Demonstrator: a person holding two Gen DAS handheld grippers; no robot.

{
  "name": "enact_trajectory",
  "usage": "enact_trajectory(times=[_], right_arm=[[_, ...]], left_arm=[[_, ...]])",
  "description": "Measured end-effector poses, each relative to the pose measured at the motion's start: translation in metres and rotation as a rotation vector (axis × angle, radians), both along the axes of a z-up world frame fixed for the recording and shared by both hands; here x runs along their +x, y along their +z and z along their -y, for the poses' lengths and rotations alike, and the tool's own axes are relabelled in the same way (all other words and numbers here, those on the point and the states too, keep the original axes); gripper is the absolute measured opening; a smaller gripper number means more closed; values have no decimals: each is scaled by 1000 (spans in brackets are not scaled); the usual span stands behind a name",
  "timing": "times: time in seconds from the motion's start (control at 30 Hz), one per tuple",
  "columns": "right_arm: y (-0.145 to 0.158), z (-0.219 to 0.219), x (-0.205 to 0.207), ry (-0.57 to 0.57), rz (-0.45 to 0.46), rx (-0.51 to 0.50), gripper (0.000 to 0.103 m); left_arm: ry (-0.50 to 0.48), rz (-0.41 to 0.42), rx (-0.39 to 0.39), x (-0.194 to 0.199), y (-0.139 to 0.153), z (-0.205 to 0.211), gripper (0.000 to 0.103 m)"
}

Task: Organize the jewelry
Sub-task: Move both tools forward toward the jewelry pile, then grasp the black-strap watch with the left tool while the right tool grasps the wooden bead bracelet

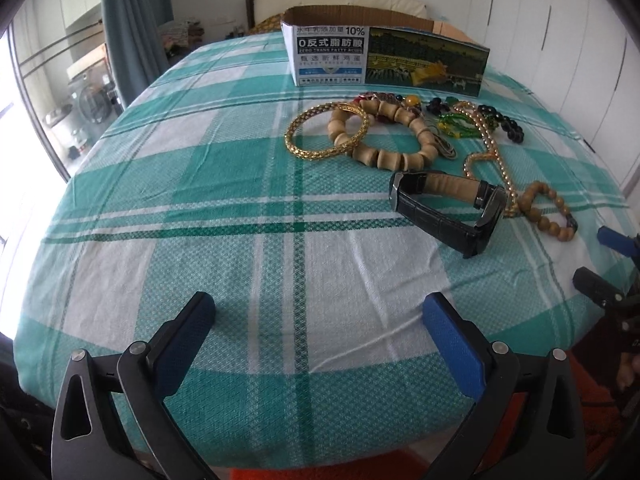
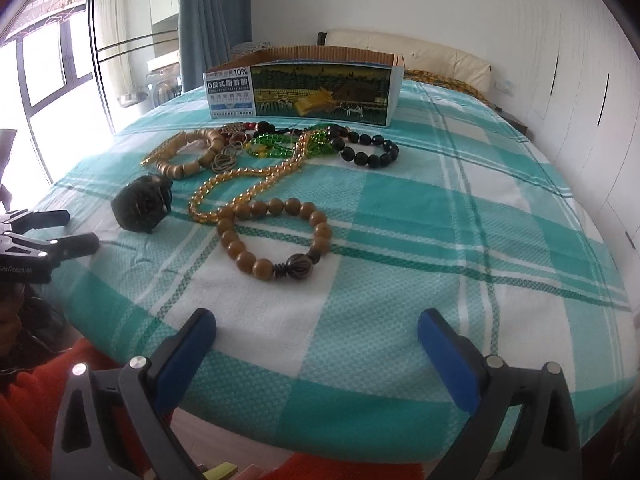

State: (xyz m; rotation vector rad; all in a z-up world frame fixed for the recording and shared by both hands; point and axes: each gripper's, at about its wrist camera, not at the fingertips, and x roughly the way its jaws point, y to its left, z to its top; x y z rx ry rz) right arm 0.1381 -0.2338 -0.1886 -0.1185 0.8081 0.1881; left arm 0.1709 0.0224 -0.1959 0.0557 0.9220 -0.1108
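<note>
A: Left wrist view: our left gripper (image 1: pixel 320 332) is spread wide, holding nothing, low over the checked cloth (image 1: pixel 200 200). Watch (image 1: pixel 448 210) lies ahead to the right.

B: Same on our right gripper (image 2: pixel 316 340), fingers apart and released. Brown bead bracelet (image 2: pixel 272 236) lies just ahead, touching the amber necklace (image 2: pixel 248 184).

A: We see the remaining jewelry piled near the open cardboard box (image 1: pixel 384 56) at the far side.
</note>
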Motion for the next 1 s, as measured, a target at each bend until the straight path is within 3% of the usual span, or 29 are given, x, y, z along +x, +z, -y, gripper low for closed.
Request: enact_trajectory(times=[0.17,0.6,0.87,0.9,1.0], right_arm=[[1,-5,11,4,-17,-2,103],[0,-13,26,33,-5,0,103],[1,-18,36,44,-30,-4,103],[1,-20,38,50,-33,-5,103],[4,-27,42,76,-25,-1,94]], left_arm=[[29,-49,8,5,3,7,103],[-144,-43,3,25,4,59,103],[-135,-26,-13,42,4,67,102],[-137,-19,-14,43,5,68,101],[-168,23,-18,39,9,70,78]])
